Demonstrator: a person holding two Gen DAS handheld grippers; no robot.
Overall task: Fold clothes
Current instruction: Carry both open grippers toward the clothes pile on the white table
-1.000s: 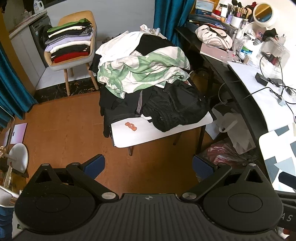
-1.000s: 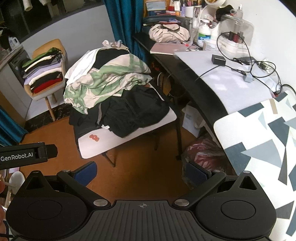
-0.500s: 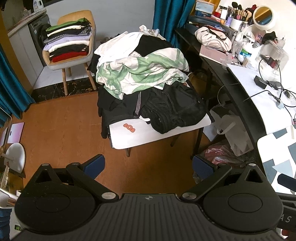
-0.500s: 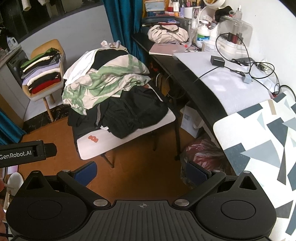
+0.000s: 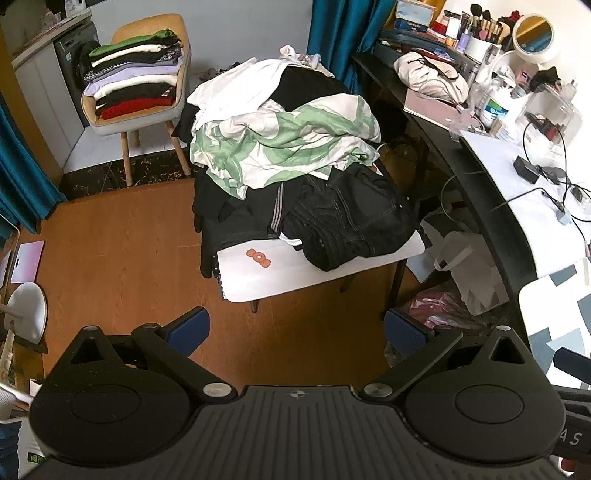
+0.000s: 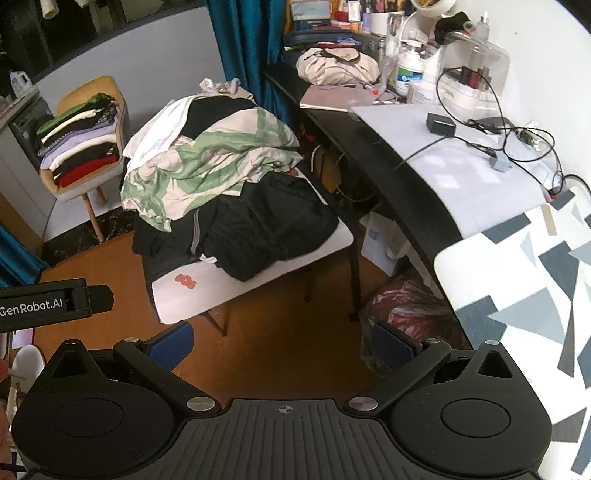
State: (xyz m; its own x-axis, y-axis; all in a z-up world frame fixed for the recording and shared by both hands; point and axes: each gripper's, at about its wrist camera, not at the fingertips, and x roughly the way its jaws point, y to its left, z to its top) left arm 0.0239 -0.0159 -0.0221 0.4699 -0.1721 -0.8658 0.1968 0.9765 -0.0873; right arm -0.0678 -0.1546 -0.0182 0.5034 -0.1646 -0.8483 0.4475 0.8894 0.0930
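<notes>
Left wrist view first. Left gripper (image 5: 295,326) hung spread wide over bare orange floor (image 5: 118,251), blue pads (image 5: 188,328) far apart, pinching nothing. Straight ahead, well apart from the fingertips: a heap of unfolded clothes (image 5: 295,166) on a small white table (image 5: 303,269), green-and-white garment (image 5: 284,147) on top, black jeans (image 5: 351,221) slumped at the near right corner, close to the table's edge. Near left strip of tabletop lay bare, apart from a small orange mark (image 5: 259,257). Plenty of open floor to the left of the table and between table and gripper. Farther back, a folded stack (image 5: 135,77) sat on a tan chair (image 5: 155,33). Tight on the right: a black desk edge (image 5: 476,199) curved close beside the table, white bag (image 5: 469,273) and pink plastic bag (image 5: 439,310) wedged beneath.

Right wrist view next. Right gripper (image 6: 282,341) likewise gaped wide above the floor, holding nothing. Same heap ahead and slightly left, jeans just short of the table's right edge. Patterned grey-and-white surface (image 6: 535,295) crowded the right side, cluttered desk with cables (image 6: 509,136) beyond. Left gripper's body poked in from the left edge, just beside. Narrow floor gap only between table legs and desk.
</notes>
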